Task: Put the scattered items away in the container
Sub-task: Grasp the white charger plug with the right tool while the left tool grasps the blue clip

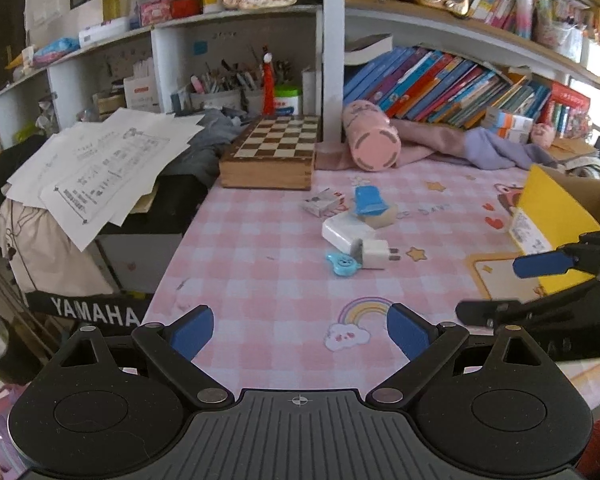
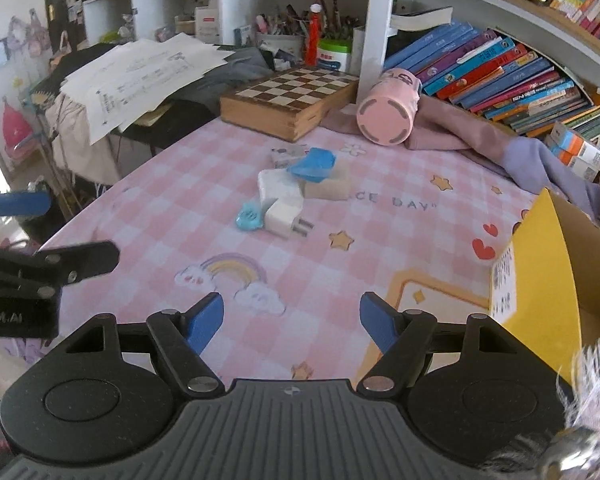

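Note:
A small heap of items lies mid-table on the pink checked cloth [image 1: 260, 248]: a white plug charger [image 1: 374, 255] [image 2: 285, 218], a light-blue clip [image 1: 342, 263] [image 2: 249, 216], a white power brick [image 1: 346, 230] [image 2: 276, 186], a blue toy [image 1: 367, 200] [image 2: 314, 165] on a beige block [image 2: 327, 188], and a small printed box [image 1: 322, 203]. The yellow cardboard box [image 1: 556, 216] [image 2: 548, 280] stands at the right. My left gripper [image 1: 300, 330] and right gripper [image 2: 291, 320] hang open and empty, well short of the heap. Seen from the left, the right gripper [image 1: 500, 290] is beside the box.
A wooden chessboard case [image 1: 270, 152] and a pink cylinder [image 1: 374, 136] on its side lie behind the heap, with purple cloth [image 1: 496, 148] to the right. Loose papers [image 1: 96, 168] overhang the table's left edge. Shelves with books and pens rise at the back.

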Motion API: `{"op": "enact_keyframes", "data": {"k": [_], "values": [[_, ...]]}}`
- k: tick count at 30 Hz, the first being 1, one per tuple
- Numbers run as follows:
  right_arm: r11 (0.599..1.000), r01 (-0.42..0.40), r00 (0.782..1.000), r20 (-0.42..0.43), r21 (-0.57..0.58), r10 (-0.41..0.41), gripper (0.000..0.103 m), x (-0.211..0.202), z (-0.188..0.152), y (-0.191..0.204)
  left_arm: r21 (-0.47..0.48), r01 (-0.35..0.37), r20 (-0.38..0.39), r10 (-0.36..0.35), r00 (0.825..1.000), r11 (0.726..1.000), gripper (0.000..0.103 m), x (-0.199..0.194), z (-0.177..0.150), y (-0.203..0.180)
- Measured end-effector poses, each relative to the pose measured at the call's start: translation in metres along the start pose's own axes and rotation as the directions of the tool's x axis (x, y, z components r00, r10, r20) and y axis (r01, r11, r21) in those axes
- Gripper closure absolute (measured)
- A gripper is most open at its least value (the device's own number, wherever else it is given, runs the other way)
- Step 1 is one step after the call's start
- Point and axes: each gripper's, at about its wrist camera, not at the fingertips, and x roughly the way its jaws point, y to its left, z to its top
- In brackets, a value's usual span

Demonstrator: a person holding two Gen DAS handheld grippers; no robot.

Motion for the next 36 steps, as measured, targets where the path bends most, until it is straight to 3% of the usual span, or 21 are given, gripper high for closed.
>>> {"op": "enact_keyframes", "data": {"k": [11, 26, 29, 36], "values": [[0.983, -0.068, 0.996, -0.04, 0.173, 0.076, 0.031, 0.057, 0.038, -0.027, 0.059, -0.011, -0.056, 0.015, 0.998, 0.998, 0.008, 0.039, 0.012, -0.009], [0.981, -0.077, 0.988, -0.118, 0.179, 0.099, 0.041, 0.138, 0.065, -0.024, 0.142, -0.004, -0.103, 0.019, 0.995, 0.99, 0.009, 0.086, 0.023, -0.018], [0.979, -0.106, 0.982, -0.135, 0.175, 0.131, 0.057, 0.145, 0.064, -0.025, 0.154, 0.016, -0.107, 0.0, 0.994, 0.988, 0.01, 0.095, 0.026, -0.02], [0.984, -0.054, 0.994, -0.088, 0.17, 0.07, 0.058, 0.124, 0.063, -0.043, 0.197, 0.049, -0.121, -0.025, 0.992, 0.979, 0.013, 0.122, 0.035, -0.029]]}}
